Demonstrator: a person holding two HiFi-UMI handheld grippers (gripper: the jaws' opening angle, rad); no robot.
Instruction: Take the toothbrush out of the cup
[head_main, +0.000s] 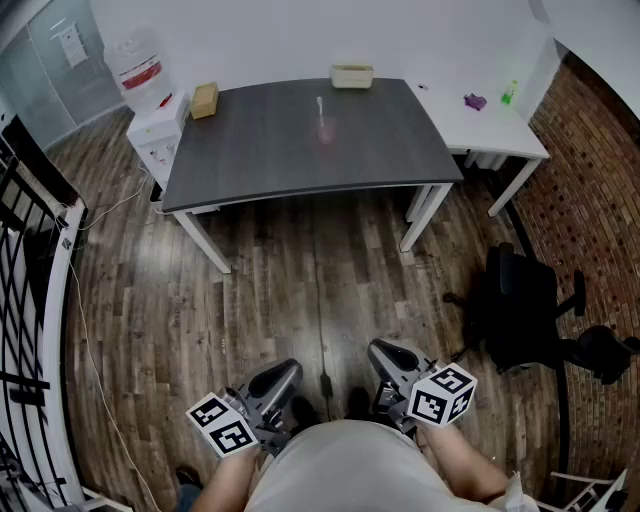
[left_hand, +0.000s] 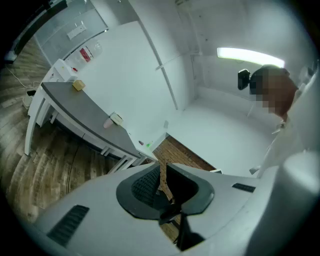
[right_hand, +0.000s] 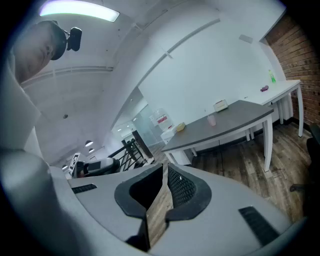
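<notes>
I hold my left gripper (left_hand: 162, 167) low against my body. Its jaws are pressed together with only a thin slit between the dark pads, and nothing is in them. My right gripper (right_hand: 165, 170) is the same: jaws closed at the tips, a narrow wedge of floor showing behind them, nothing pinched.

The cup (head_main: 325, 131) stands well away from both grippers, across a stretch of wooden floor (head_main: 300, 270). It sits on the dark grey table (head_main: 250, 140), towards the far edge and roughly mid-width. It looks small, pale pink and upright. The toothbrush (head_main: 320, 106) is in it, a thin whitish stick rising out of the rim and leaning towards the wall. It is too small here for me to make out the head or bristles.

On the same table a tan box (head_main: 204, 100) sits at the far left corner and a beige box (head_main: 352, 76) at the far edge near the cup. A white table (head_main: 480, 130) adjoins on the right, and a black office chair (head_main: 525, 310) stands on the floor to my right.
</notes>
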